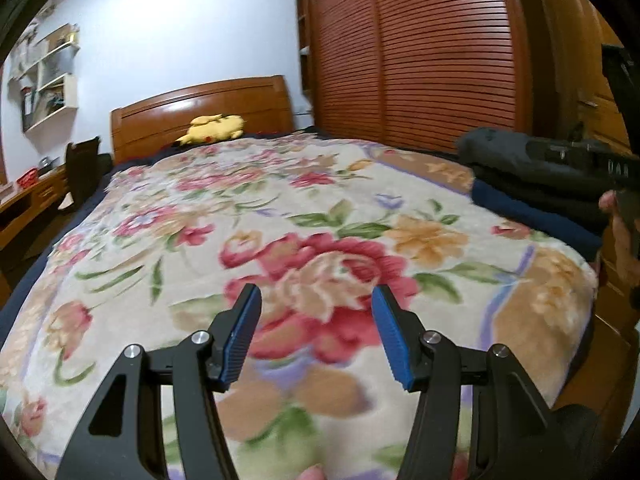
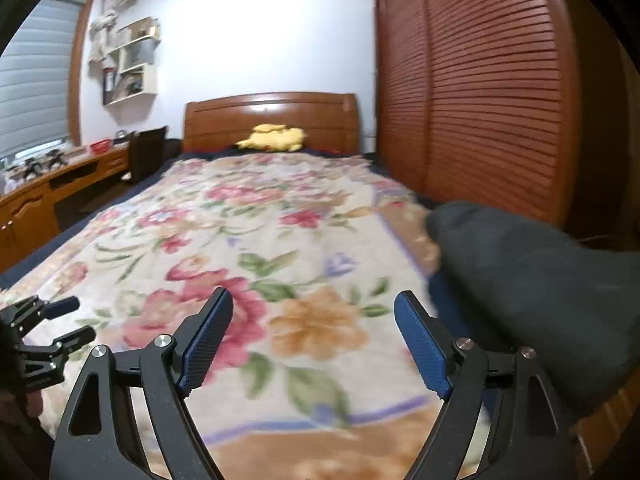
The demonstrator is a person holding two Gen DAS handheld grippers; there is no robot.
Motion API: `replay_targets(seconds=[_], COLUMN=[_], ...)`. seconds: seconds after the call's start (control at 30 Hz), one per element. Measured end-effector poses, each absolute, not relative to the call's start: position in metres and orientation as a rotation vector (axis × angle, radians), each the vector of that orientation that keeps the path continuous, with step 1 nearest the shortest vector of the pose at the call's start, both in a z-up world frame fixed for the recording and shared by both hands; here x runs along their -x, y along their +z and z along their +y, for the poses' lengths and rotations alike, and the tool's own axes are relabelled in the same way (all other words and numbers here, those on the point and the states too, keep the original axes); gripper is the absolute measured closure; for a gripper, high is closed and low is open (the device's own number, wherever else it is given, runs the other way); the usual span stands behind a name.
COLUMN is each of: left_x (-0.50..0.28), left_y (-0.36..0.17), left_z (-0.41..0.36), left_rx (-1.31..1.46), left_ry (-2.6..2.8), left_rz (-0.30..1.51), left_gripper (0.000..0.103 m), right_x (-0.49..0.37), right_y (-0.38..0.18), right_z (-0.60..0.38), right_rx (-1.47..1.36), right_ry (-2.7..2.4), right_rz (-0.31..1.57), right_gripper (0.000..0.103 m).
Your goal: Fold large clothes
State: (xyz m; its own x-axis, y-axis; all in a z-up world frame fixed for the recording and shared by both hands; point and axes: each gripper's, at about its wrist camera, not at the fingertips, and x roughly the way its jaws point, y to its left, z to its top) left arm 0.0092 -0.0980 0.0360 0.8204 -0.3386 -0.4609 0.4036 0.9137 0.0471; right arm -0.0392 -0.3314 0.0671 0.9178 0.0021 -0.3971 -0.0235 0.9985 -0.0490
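A pile of dark grey and navy clothes [image 1: 532,184] lies at the bed's right edge; in the right wrist view it [image 2: 532,276] sits just right of my right gripper. My left gripper [image 1: 316,332] is open and empty above the floral blanket [image 1: 280,216]. My right gripper [image 2: 314,340] is open and empty above the blanket [image 2: 280,240]. The left gripper also shows at the left edge of the right wrist view [image 2: 68,320]. The right gripper's body shows at the right edge of the left wrist view [image 1: 600,160].
A yellow plush toy [image 1: 214,128] lies by the wooden headboard [image 2: 272,120]. A slatted wooden wardrobe [image 2: 480,92] runs along the bed's right side. A wooden desk [image 2: 52,192] with a dark chair [image 2: 146,152] stands at the left, with wall shelves [image 2: 132,60] above.
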Motion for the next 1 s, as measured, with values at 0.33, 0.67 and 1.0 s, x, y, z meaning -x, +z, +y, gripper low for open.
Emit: replay_targets(seconds=[0.33, 0.67, 1.0], left_x=[-0.025, -0.039, -0.038], left_y=[0.011, 0.001, -0.004], left_z=[-0.045, -0.008, 0.017], left_rx=[-0.115, -0.033, -0.023], left_ry=[-0.276, -0.177, -0.108], left_rz=[0.488, 0.464, 0.435], left_gripper=[0.046, 0.046, 0.046], right_x=[0.000, -0.024, -0.023], right_y=[0.000, -0.040, -0.037], right_z=[-0.254, -0.214, -0.189], right_rx=[0.043, 0.017, 0.044], right_ry=[0.105, 0.134, 0.173], right_rz=[0.463, 0.471, 0.377], right_gripper=[0.018, 0.018, 0.018])
